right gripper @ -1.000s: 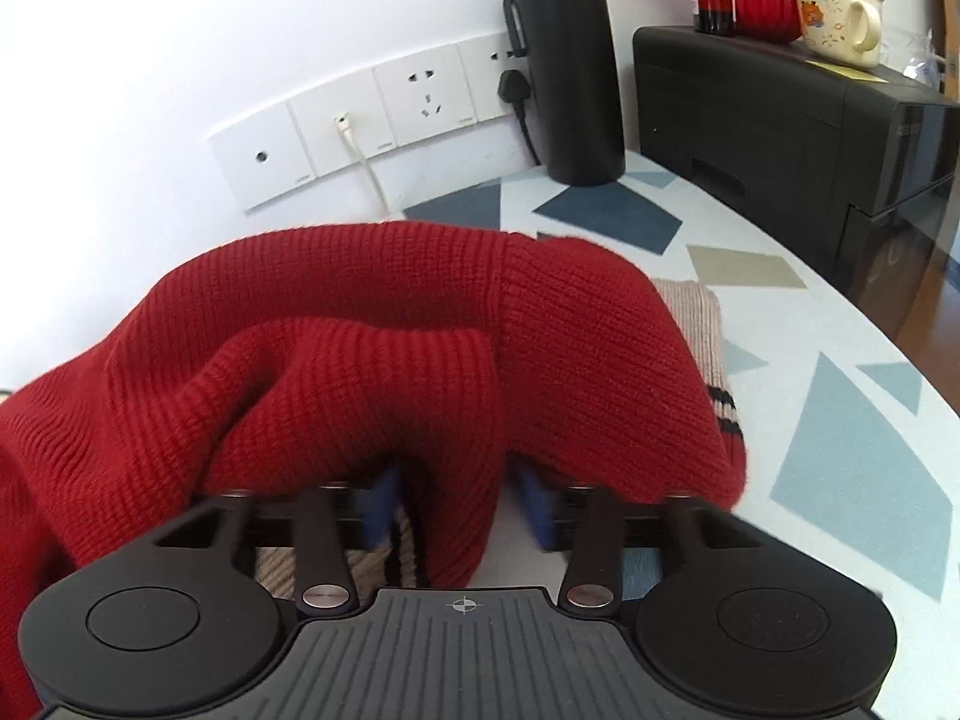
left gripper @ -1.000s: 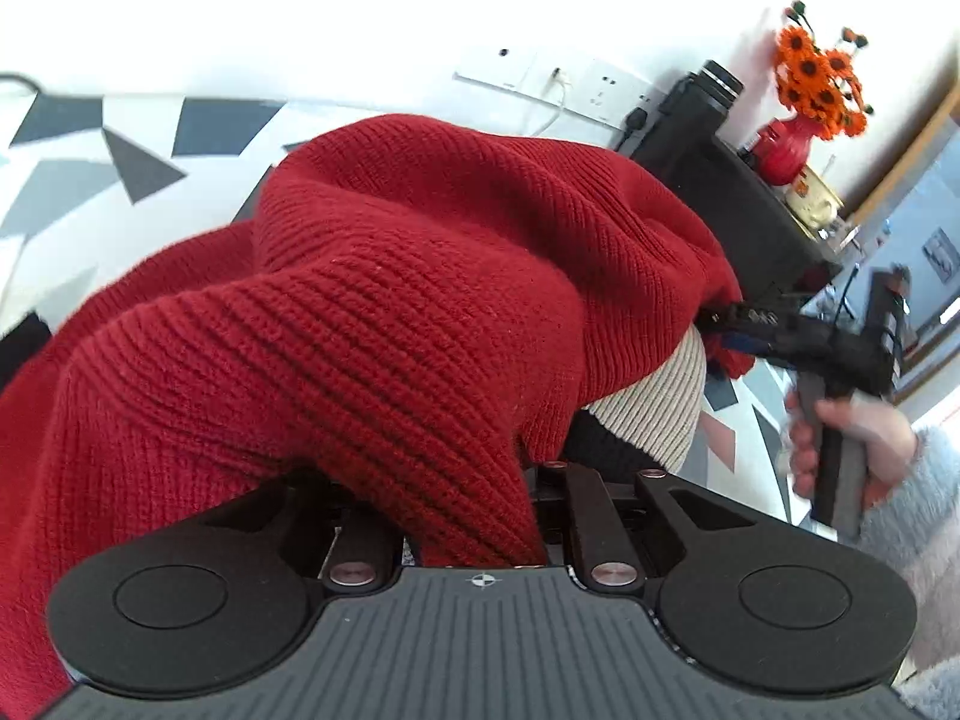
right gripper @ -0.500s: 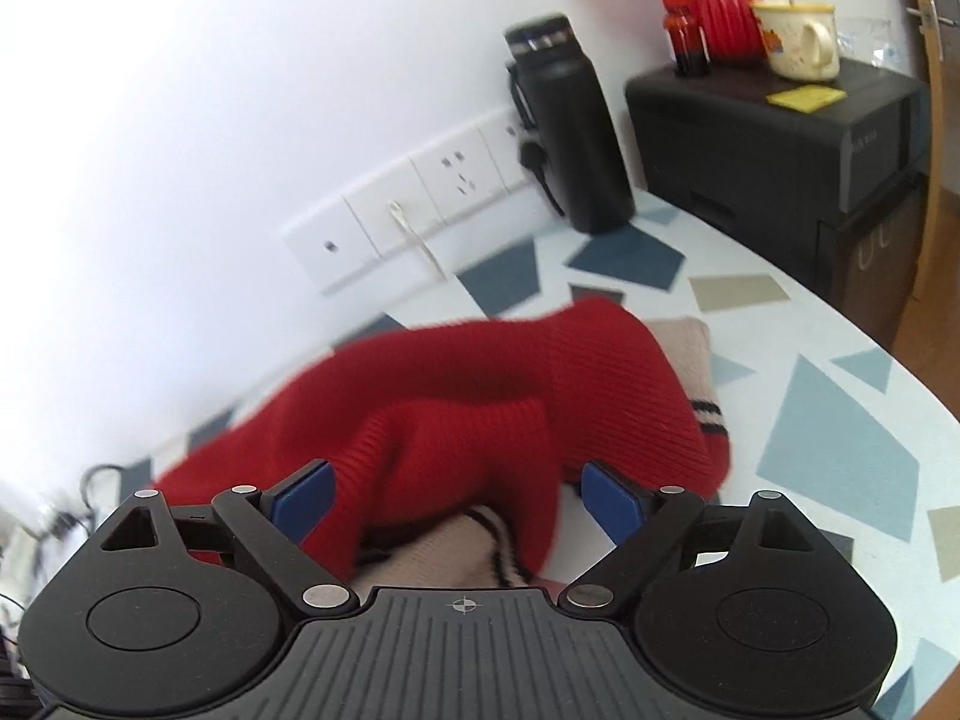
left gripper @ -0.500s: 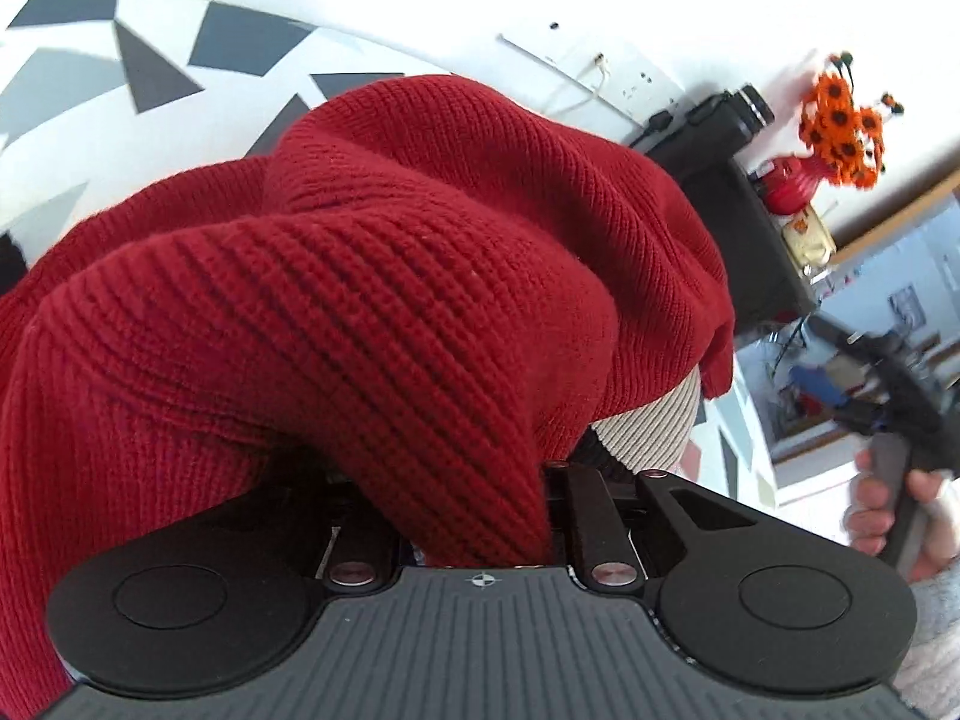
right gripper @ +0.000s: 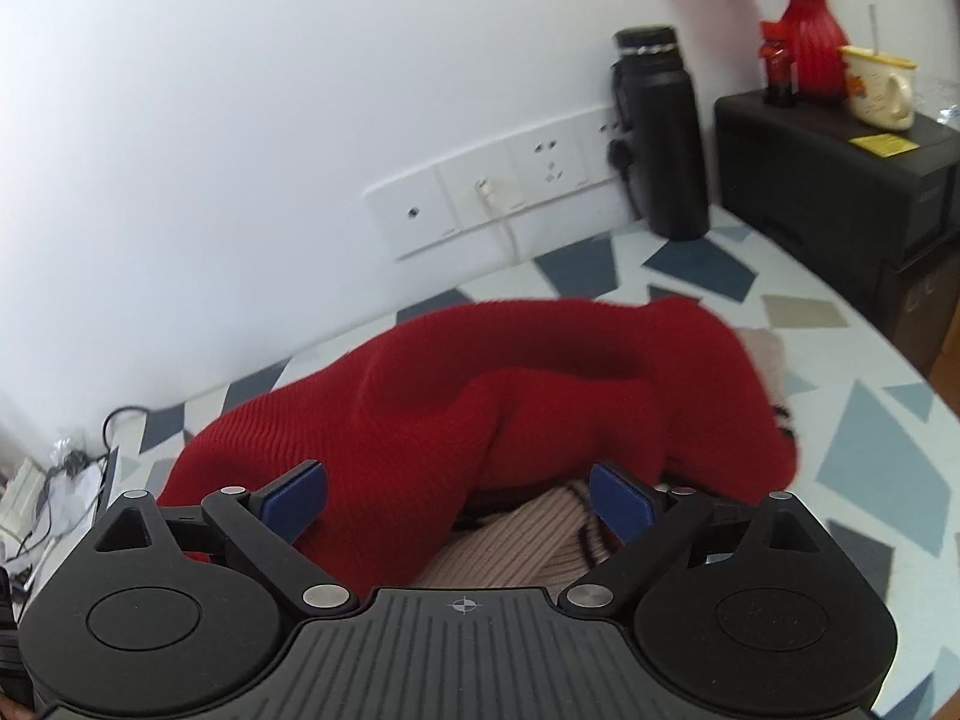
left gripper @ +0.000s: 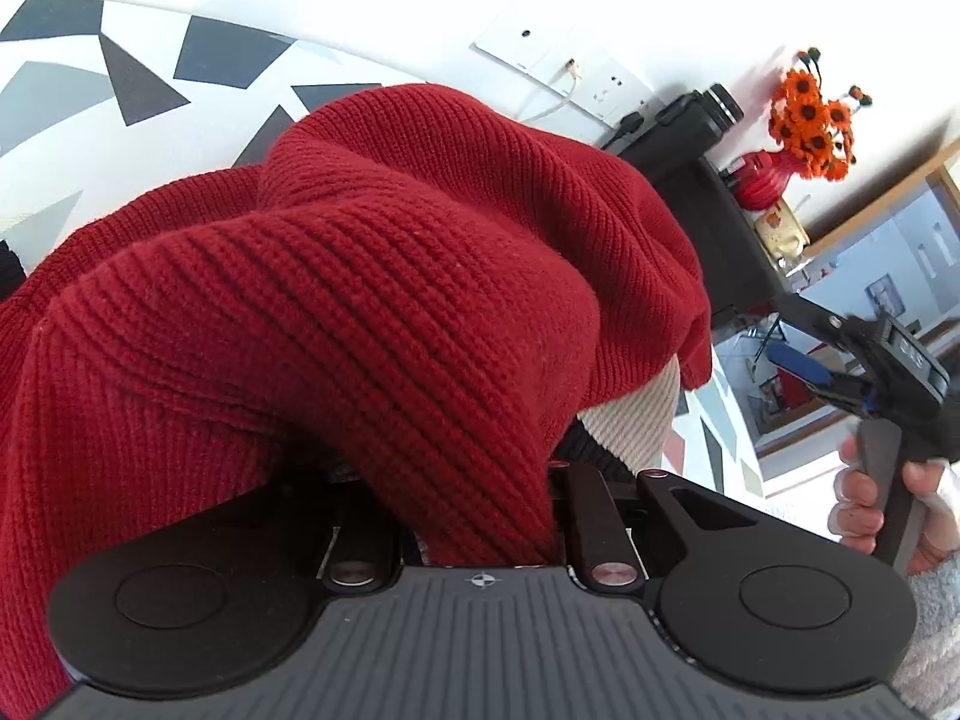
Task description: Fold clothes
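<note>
Fingers of your left gripper (left gripper: 474,516) clamp the red knit sweater (left gripper: 372,300); your right gripper (right gripper: 459,504) is opening, fingers clear above it.

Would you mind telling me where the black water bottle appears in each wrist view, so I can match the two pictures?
Left wrist view: black water bottle lies tilted at upper right, beyond the red sweater.
Right wrist view: it stands upright at upper right, against the wall.
Shared landmark: the white wall sockets beside it.
</note>
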### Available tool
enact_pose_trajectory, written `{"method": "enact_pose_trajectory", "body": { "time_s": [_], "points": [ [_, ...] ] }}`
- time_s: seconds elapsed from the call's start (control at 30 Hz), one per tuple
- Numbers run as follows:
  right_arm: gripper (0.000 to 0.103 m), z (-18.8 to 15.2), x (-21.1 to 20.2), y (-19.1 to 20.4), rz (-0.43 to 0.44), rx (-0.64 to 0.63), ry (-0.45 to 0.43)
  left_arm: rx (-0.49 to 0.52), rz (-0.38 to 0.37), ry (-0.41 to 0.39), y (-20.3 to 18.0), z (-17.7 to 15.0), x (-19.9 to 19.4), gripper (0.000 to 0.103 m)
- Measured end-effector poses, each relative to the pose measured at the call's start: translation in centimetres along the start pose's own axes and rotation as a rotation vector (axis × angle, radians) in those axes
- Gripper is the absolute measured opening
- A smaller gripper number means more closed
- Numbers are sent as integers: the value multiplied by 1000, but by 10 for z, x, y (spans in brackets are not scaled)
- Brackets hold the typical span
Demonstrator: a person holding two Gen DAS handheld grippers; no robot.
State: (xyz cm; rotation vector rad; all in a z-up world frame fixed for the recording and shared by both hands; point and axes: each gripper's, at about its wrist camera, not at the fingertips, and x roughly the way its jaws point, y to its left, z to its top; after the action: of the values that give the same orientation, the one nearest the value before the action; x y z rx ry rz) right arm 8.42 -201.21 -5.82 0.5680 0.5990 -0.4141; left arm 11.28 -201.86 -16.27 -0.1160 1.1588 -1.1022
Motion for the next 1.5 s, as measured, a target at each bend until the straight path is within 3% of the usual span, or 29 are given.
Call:
{"method": "enact_pose_trajectory", "body": {
  "time_s": [0.13,0.27,0.37,0.57,0.73,0.8,0.83,0.9,0.93,0.97,1.07,1.13,1.23,1.33,1.37,1.43,1.5],
  "points": [
    [93,-9,25,25,15,-82,57,107,33,50,-20,-7,1,17],
    [93,-13,58,47,-55,-216,120,139,51,67,-30,-10,-3,17],
    [92,-20,71,54,-107,-275,175,118,71,46,-30,-12,-13,17],
    [93,-39,52,42,-98,-262,199,-25,115,-45,-9,-15,-40,17],
    [94,-57,66,42,-75,-268,285,-89,125,-79,-5,-15,-46,16],
    [87,-65,76,47,-48,-293,296,-90,133,-87,-7,-14,-46,16],
    [71,-68,81,48,-39,-296,295,-92,137,-89,-8,-13,-46,16],
    [51,-67,83,42,-13,-251,264,-92,150,-90,-9,-11,-45,16],
    [31,-64,83,38,4,-225,255,-94,156,-89,-10,-9,-45,16],
    [20,-62,82,33,12,-210,254,-103,158,-91,-11,-9,-45,16],
    [15,-56,74,15,12,-202,241,-139,139,-104,-12,-6,-45,16],
    [12,-52,68,-7,-48,-173,218,-135,118,-97,-16,-4,-39,16],
    [11,-40,56,-57,-129,-27,176,-77,24,-38,-33,0,-15,16],
    [10,-35,47,-83,-228,-3,130,-5,-21,36,-53,2,12,17],
    [10,-35,46,-87,-260,1,119,12,-27,54,-59,4,17,19],
    [13,-38,44,-82,-303,-12,115,28,-59,63,-68,5,15,35],
    [20,-42,41,-73,-337,-31,119,47,-114,43,-73,5,-2,59]
  ]
}}
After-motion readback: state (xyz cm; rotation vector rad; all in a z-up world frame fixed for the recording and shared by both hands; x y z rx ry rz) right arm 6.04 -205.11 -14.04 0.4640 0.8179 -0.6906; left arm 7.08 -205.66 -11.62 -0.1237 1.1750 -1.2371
